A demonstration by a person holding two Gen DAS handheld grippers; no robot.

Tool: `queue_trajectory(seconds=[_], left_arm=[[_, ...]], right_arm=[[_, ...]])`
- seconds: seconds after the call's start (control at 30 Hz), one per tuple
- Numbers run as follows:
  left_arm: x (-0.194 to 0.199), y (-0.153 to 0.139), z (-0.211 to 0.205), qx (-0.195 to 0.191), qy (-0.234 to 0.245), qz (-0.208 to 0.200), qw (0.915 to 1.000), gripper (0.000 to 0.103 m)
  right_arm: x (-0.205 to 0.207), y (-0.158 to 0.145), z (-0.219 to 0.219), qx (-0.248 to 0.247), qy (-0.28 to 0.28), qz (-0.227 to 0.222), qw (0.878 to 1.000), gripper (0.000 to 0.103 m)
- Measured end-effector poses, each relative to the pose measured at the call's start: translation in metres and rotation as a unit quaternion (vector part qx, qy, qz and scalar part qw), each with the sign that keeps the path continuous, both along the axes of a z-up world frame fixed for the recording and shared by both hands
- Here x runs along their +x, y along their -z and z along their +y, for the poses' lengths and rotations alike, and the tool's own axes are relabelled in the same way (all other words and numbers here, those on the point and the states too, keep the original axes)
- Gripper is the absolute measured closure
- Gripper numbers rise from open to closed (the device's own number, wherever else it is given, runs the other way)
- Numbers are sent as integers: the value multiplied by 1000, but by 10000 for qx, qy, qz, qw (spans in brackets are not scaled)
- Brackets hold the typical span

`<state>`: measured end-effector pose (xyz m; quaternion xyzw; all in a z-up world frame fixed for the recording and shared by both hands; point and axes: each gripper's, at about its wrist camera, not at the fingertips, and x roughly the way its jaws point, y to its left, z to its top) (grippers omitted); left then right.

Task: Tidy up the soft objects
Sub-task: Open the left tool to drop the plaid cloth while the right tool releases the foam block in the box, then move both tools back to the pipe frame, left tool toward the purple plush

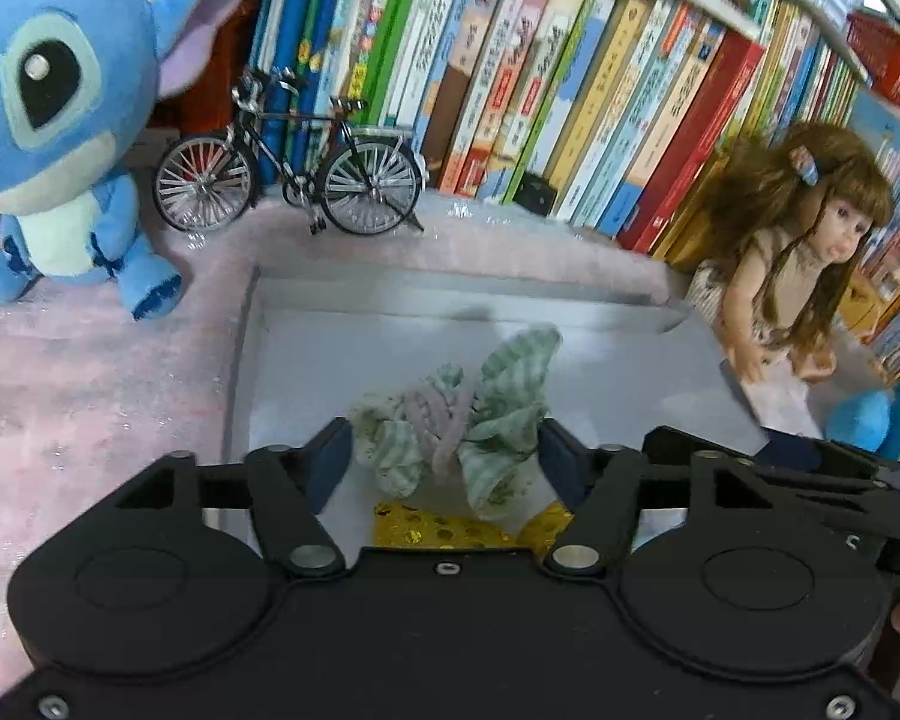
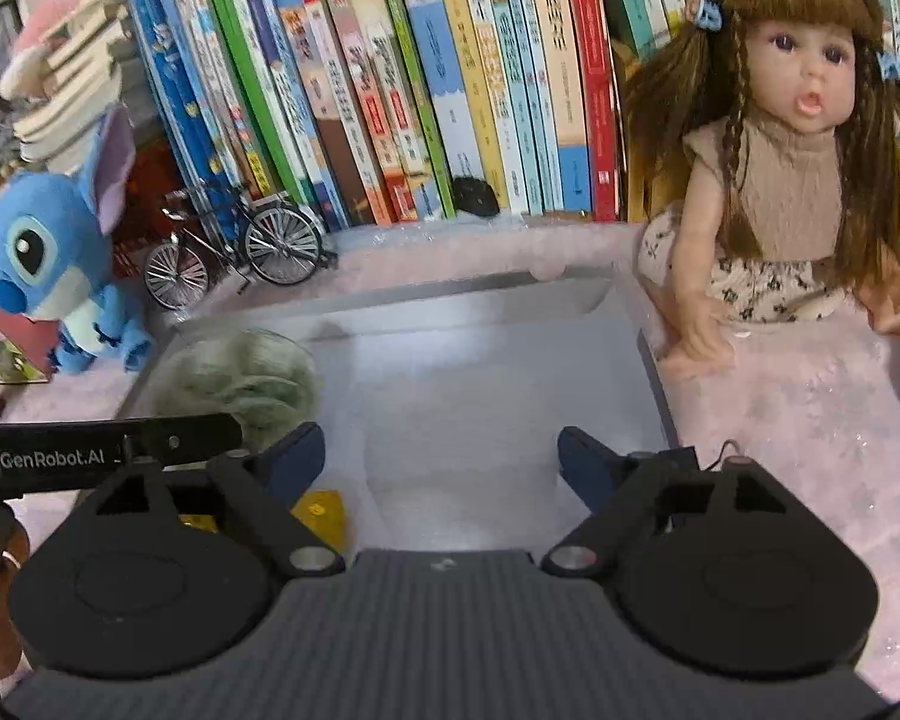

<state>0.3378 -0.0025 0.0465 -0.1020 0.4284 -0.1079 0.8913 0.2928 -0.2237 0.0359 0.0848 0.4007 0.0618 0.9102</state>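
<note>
Books line the shelf behind a pink rug, where a grey box sits between a blue plush toy and a doll. Inside the box, a bundle of green striped cloth lies between the spread, released jaws of the left gripper, just beside its pads. The right gripper hangs wide open over the box floor, grasping nothing.

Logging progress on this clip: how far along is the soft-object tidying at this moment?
Done: a green striped cloth bundle lies inside the grey box, over a gold sequinned item. In hand: nothing; the left gripper straddles the bundle with jaws apart, and the right gripper is open and empty. Left: the blue plush and doll sit outside.
</note>
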Motion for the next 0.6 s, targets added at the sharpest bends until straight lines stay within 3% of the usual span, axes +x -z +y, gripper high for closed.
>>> queue_trajectory(seconds=[0.27,0.6], left_arm=[[-40,-39,8,115,254,-606,9978,17],[-133,-63,38,204,371,-1262,9911,12]], right_arm=[[-31,-37,-4,130,-209,-479,9985,4],[-108,-67,-15,27,-436,-1012,9939,1]])
